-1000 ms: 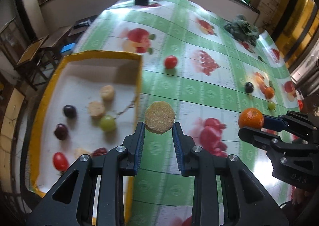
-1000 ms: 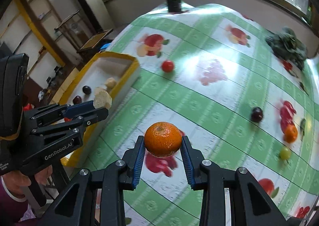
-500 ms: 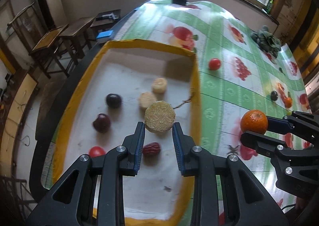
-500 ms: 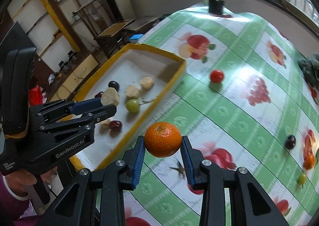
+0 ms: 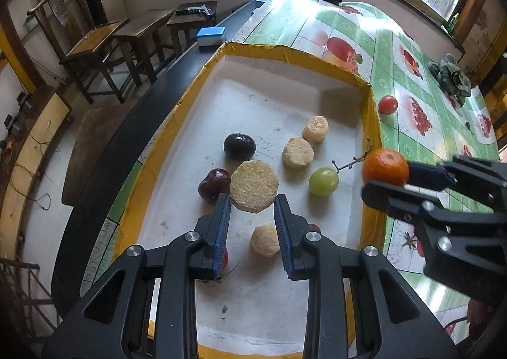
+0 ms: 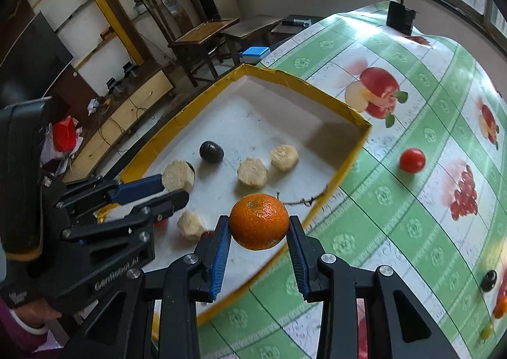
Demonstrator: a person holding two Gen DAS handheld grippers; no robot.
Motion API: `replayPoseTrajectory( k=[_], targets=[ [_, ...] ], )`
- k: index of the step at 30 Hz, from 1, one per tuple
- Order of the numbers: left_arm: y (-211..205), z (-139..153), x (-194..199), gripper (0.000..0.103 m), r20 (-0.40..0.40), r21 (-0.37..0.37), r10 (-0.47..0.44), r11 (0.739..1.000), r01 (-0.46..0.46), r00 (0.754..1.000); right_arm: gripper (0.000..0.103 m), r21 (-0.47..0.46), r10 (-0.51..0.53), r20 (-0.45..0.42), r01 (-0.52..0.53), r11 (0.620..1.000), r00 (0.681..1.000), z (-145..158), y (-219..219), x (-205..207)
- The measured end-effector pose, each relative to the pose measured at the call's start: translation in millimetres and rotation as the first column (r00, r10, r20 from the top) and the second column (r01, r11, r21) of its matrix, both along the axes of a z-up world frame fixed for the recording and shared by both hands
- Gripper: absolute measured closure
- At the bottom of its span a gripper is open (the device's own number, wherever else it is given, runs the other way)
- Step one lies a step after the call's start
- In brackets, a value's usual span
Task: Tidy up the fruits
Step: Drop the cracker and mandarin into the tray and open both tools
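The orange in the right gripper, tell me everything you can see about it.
The orange is round and bright, its dimpled peel looking glossy and whole, with a small dark stem scar facing up. It is clamped at its sides between the blue pads of the right gripper, clear of any surface. It hangs over the near yellow wall of the tray, above the green checked tablecloth. Nothing else touches it.

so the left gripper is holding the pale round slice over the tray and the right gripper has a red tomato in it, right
Not quite. The right gripper holds an orange, not a tomato, as the right wrist view shows; the red tomato lies on the tablecloth. The left gripper does hold the pale round slice over the tray.
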State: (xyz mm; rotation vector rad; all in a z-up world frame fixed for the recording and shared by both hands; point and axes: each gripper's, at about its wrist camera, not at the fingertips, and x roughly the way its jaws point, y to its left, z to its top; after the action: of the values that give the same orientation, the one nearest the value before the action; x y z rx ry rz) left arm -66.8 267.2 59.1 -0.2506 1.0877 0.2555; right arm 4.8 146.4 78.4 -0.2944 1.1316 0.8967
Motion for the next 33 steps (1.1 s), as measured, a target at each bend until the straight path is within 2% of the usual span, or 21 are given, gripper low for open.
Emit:
replayPoseTrajectory(
  k=[10, 17, 23, 26, 28, 29, 33],
  targets=[
    [-3.3, -9.6, 14.0, 0.075, -0.018, -0.012, -0.03, 0.999, 0.03, 0.999, 0.068, -0.036, -0.02, -0.014, 0.019, 0.999, 1.0, -19.4, 26.9, 32.6],
    [-3.9, -17.5, 17.9, 0.075, -0.04, -0.019, -0.032, 0.999, 0.031, 0.999, 0.068, -0.059, -0.014, -0.04, 0.012, 0.998, 0.999, -37.2, 38.2, 39.0],
    [-3.3, -20.3, 20.6, 0.075, -0.06, -0.02, -0.022, 1.0, 0.021, 0.998, 0.068, -0.06, -0.015, -0.03, 0.013, 0.998, 0.999, -37.6, 39.5, 42.3],
    [-4.4, -19.7, 20.1, 0.071, -0.065, -0.019, -0.031, 0.999, 0.03, 0.997, 0.068, -0.041, -0.018, -0.047, 0.016, 0.999, 0.999, -33.9, 34.0, 40.2],
    [-5.6, -18.8, 19.1, 0.052, -0.067, -0.011, -0.037, 0.999, 0.036, 0.997, 0.067, -0.038, -0.011, -0.044, 0.009, 0.999, 0.999, -29.8, 29.5, 37.6],
    [-5.7, -17.6, 18.1, 0.048, -0.061, -0.014, -0.039, 0.999, 0.038, 0.997, 0.066, -0.036, -0.011, -0.04, 0.01, 0.999, 0.999, -28.1, 26.9, 36.7],
    [-7.1, -9.6, 15.4, 0.046, -0.049, 0.002, -0.029, 1.0, 0.029, 0.998, 0.065, -0.004, -0.028, -0.033, 0.028, 1.0, 0.999, -14.4, 13.8, 33.7]
  ],
)
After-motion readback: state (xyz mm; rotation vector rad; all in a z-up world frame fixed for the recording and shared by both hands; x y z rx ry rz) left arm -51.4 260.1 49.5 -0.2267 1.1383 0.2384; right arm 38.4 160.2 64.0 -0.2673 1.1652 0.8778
